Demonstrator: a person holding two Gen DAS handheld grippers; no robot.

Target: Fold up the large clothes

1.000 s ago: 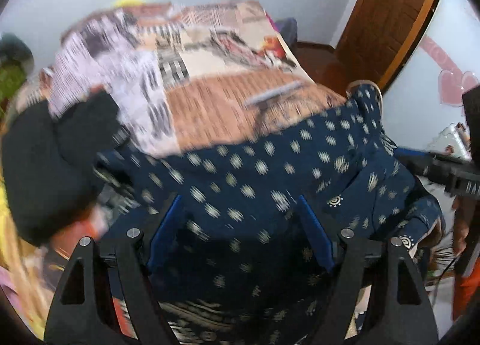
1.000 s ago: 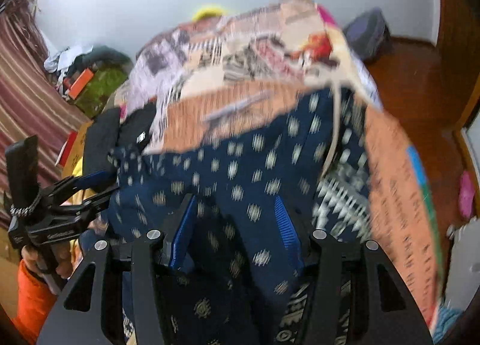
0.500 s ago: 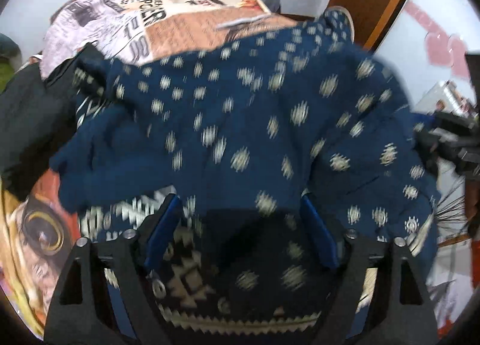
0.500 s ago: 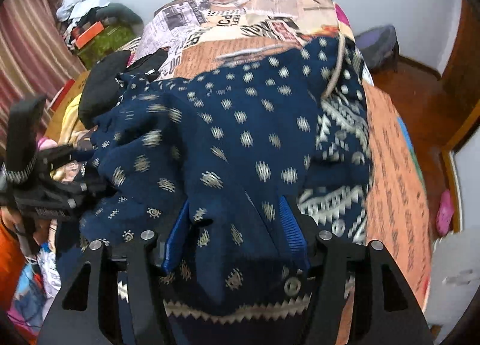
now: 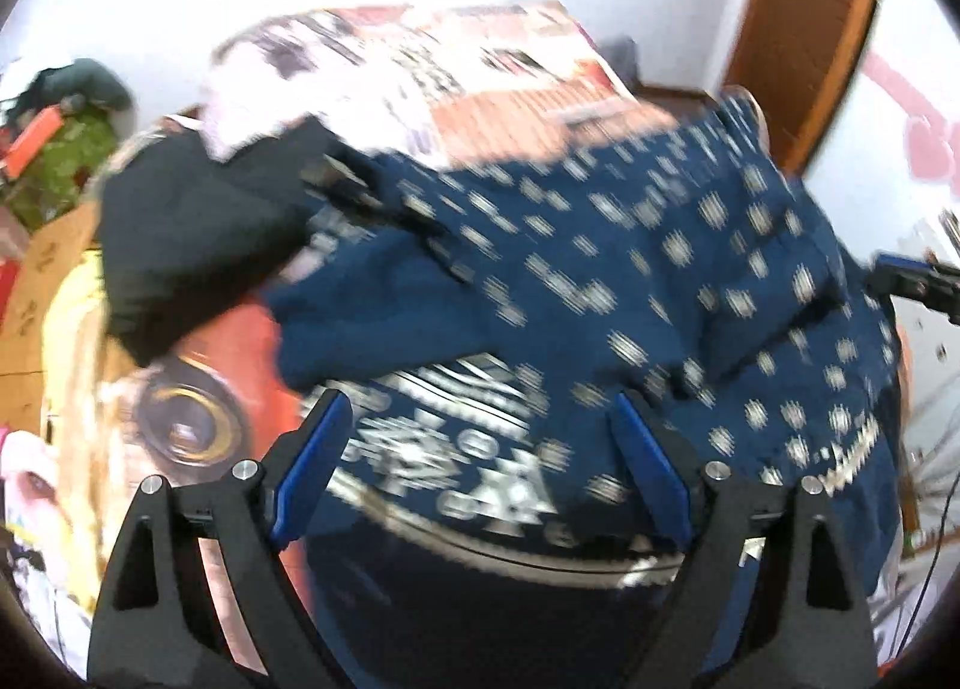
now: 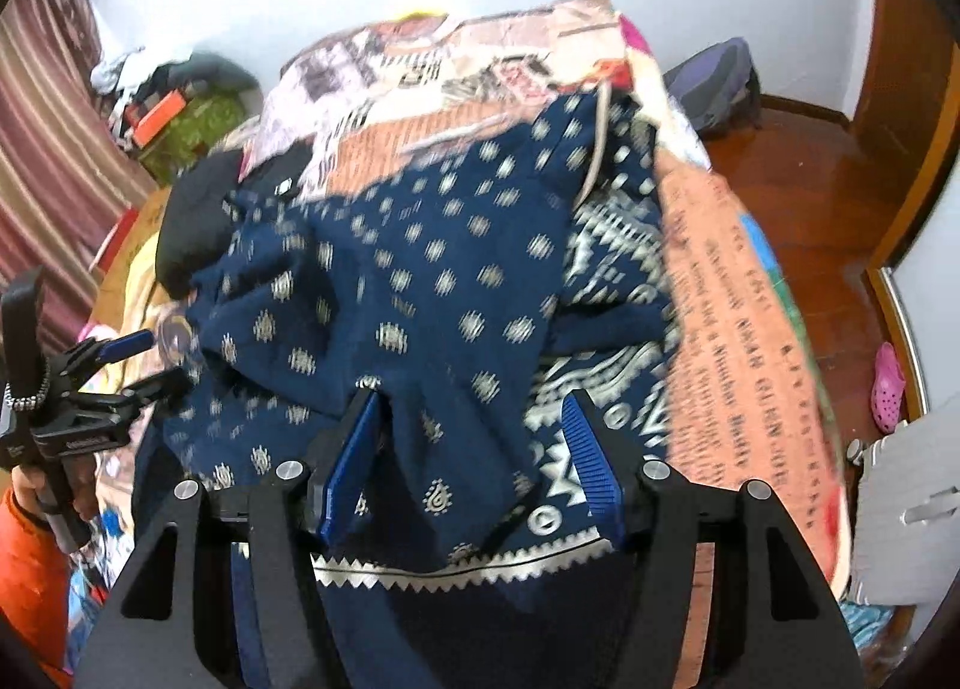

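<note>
While the navy patterned garment (image 6: 420, 281) lay heaped across the printed bedspread (image 6: 738, 317) of the bed, both tools hung over its near edge. The left hand-held gripper (image 5: 480, 473) had its blue pads (image 5: 309, 473) spread wide, with the cloth's white-patterned hem below and between them; the picture was smeared by motion, so whether any fabric touched a pad could not be told. The right hand-held gripper (image 6: 474, 461) also stood wide open, and a fold of the garment ran up between its fingers, lying against the left pad (image 6: 348, 467) but not pinched. In the right wrist view, the left tool appeared at the left edge (image 6: 126, 365), its tips at the garment's side. A black garment (image 5: 198, 245) sat on the bed just beside the navy one, touching its far left corner. Beyond that lay a pile of clutter with a green cloth (image 6: 192, 119) against the white wall. A dark bag (image 6: 714, 83) rested on the wooden floor (image 6: 804, 179) right of the bed, and a pink shoe (image 6: 888, 389) lay farther along, near a wooden door (image 5: 798, 23).
</note>
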